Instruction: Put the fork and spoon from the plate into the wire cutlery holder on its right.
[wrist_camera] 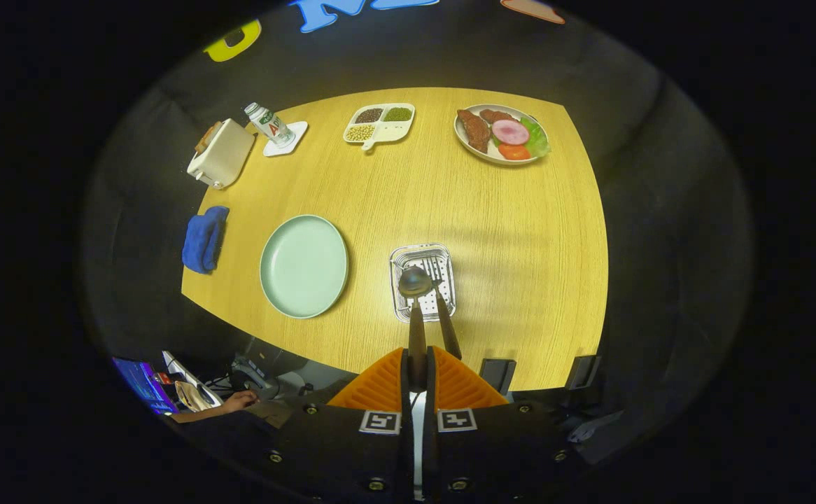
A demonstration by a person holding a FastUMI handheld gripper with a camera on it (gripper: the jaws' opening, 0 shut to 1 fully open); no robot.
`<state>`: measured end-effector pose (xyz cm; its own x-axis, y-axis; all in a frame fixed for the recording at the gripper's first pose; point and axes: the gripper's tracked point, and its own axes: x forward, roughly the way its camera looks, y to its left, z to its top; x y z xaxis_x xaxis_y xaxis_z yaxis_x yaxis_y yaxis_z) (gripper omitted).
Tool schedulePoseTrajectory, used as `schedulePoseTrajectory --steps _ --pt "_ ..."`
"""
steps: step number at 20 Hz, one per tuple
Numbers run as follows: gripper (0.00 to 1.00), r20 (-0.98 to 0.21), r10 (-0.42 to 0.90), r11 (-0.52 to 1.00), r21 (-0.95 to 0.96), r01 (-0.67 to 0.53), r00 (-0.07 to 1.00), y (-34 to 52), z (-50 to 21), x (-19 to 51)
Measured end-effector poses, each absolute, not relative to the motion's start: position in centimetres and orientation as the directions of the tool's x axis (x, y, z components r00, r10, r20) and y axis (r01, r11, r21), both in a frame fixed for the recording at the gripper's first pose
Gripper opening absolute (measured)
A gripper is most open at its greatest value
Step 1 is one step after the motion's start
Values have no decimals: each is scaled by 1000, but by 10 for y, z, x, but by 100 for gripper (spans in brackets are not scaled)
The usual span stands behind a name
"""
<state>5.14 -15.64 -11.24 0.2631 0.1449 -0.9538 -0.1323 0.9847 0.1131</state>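
Observation:
I look down from high above a wooden table. My gripper is shut on the dark handle of a spoon, whose bowl hangs over the wire cutlery holder. A fork stands in the holder just right of the spoon, with its tines down inside the wire and its dark handle leaning up toward my fingers. Left of the holder lies the pale green plate, its surface bare.
At the table's far side are a plate of food, a divided dish of beans, a bottle on a coaster and a toaster. A blue cloth lies left of the plate. A person's hand rests below the near edge.

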Motion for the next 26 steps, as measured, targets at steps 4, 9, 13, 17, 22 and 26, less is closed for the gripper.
schedulePoseTrajectory --steps 4,9,13,17,22,26 --pt "5 -962 132 987 106 -119 241 -161 -120 55" --pt "5 -969 127 986 100 -131 213 -151 -133 66" --pt "5 -974 105 987 78 -141 199 -146 -140 70" --pt "5 -978 77 986 47 -158 192 -143 -146 74" --pt "19 -960 69 989 31 -141 272 -153 -129 76" --pt "27 -916 124 992 102 -78 382 -149 -111 75"
